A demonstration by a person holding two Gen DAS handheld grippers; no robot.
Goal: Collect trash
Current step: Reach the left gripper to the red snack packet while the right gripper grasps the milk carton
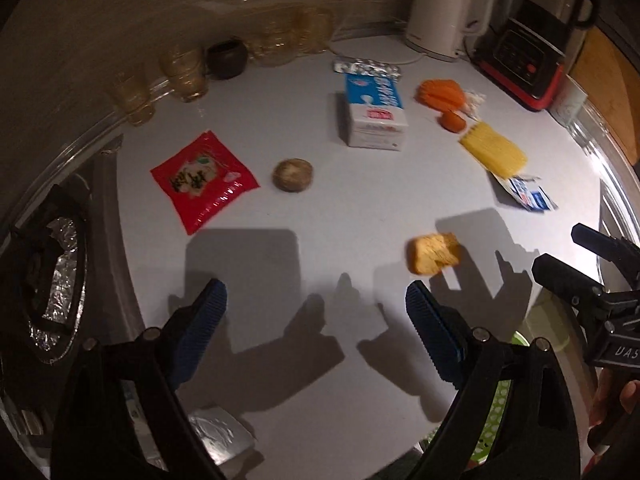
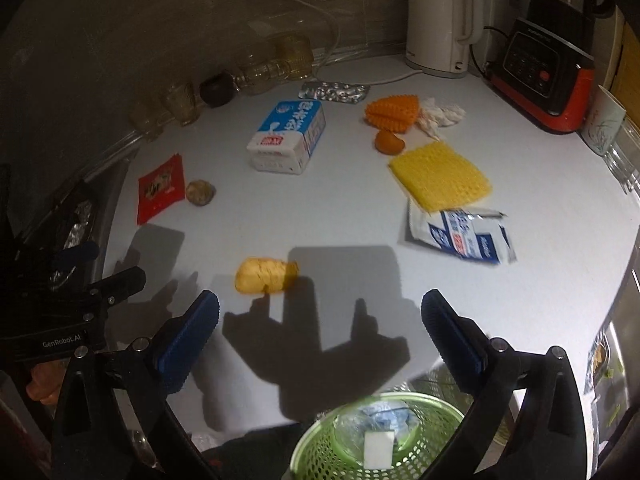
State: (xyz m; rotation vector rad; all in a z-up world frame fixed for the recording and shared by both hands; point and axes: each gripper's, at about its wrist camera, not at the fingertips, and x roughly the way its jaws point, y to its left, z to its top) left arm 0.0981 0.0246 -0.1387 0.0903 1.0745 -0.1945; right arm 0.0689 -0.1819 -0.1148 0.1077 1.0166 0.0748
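Note:
Trash lies scattered on the white counter [image 1: 320, 208]: a red snack wrapper [image 1: 204, 180], a brown round lump [image 1: 293, 175], a blue-white milk carton [image 1: 374, 110], a yellow bread piece [image 1: 434, 254], a torn blue-white sachet [image 2: 460, 234], an orange peel piece [image 2: 389, 142], a crumpled tissue [image 2: 440, 114] and a foil pill blister [image 2: 335, 92]. My left gripper [image 1: 316, 308] is open and empty, above the counter's near part. My right gripper [image 2: 320, 320] is open and empty, just behind the bread [image 2: 266, 275]. A green mesh basket [image 2: 320, 432] holding trash sits below it.
A yellow sponge cloth [image 2: 440, 178] and an orange spiky scrubber [image 2: 394, 112] lie at the right. A white kettle [image 2: 440, 20], a black-red appliance [image 2: 548, 76], glass jars [image 2: 276, 66] and a dark pot [image 2: 217, 89] line the back. A stove burner [image 1: 48, 292] is left.

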